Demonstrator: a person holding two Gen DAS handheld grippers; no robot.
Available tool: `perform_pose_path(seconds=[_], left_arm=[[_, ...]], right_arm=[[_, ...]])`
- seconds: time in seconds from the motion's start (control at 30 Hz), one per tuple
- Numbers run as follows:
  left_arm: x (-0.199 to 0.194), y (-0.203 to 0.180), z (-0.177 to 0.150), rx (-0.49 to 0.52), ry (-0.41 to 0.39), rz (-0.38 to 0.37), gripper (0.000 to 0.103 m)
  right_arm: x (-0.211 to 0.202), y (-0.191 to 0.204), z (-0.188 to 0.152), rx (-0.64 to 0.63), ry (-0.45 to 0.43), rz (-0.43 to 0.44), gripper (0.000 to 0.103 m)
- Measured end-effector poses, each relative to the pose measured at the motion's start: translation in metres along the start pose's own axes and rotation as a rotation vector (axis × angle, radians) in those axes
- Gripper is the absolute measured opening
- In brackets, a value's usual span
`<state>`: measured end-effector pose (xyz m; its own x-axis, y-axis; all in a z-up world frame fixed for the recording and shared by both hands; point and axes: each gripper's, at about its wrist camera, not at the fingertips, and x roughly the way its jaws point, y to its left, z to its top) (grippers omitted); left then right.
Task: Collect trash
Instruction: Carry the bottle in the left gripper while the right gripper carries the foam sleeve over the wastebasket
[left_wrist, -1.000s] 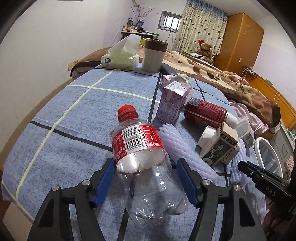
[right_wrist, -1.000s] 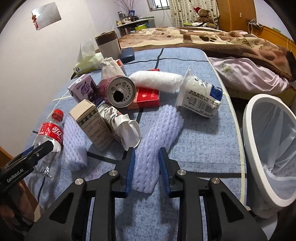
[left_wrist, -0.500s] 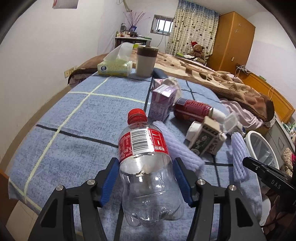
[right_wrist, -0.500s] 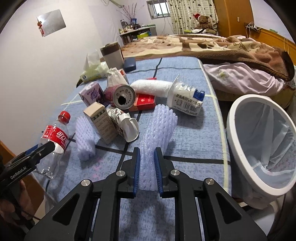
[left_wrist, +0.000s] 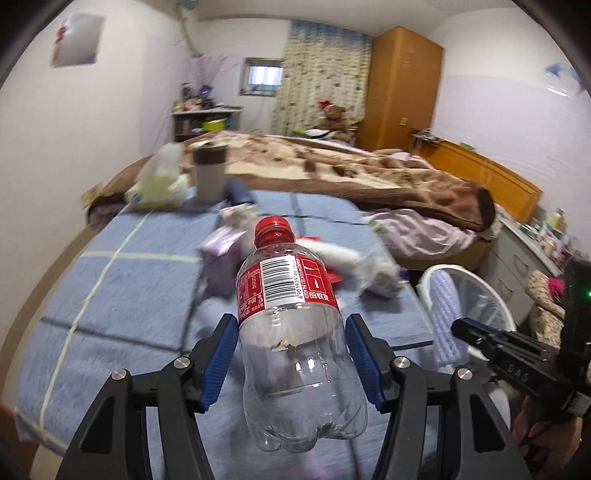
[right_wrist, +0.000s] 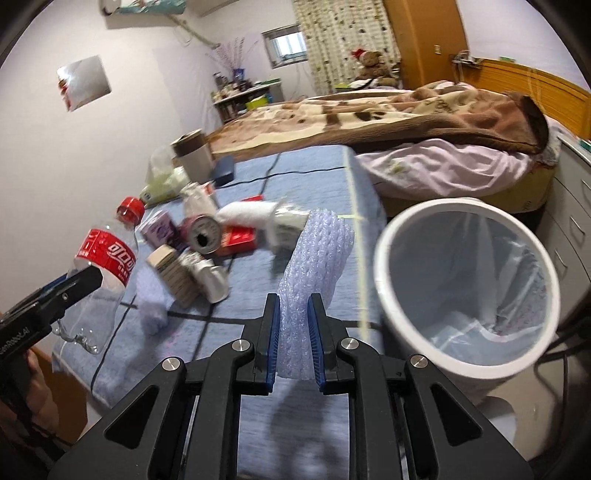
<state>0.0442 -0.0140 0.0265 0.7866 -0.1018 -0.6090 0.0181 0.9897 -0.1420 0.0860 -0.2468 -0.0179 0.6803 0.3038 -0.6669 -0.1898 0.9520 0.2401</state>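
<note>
mostly blue bedspread (left_wrist: 122, 280) (seemingly blurred).

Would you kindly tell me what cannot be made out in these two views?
- Left wrist: the litter behind the bottle is motion-blurred and partly hidden by it.
- Right wrist: the bin's bottom is hidden by its liner and rim; its base is cut off by the right tool.
- Right wrist: carton print is too blurred to read.
</note>
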Motion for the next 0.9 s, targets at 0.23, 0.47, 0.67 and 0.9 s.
perform_pose_path(seconds=[0.23,0.47,0.67,0.9], left_arm=[[0.027,-0.061,0.013,0.095,0.032,-0.126,0.060],[0.060,-0.122,0.015,0.190,0.074,-0.243,0.060],[0.092,-0.164,0.016,0.240,0.122,-0.322,0.060],[0.124,-0.195,0.018,0.275,0.165,-0.390,0.061]], right_arm=[[-0.004,-0.034,-0.003,0.073,-0.017,-0.060,0.016],[-0.004,-0.072,-0.004,0.140,-0.015,-0.116,0.016],[-0.005,-0.094,-0.007,0.178,-0.003,-0.157,0.016],[-0.004,-0.110,-0.008,0.208,0.014,-0.194,0.016]])
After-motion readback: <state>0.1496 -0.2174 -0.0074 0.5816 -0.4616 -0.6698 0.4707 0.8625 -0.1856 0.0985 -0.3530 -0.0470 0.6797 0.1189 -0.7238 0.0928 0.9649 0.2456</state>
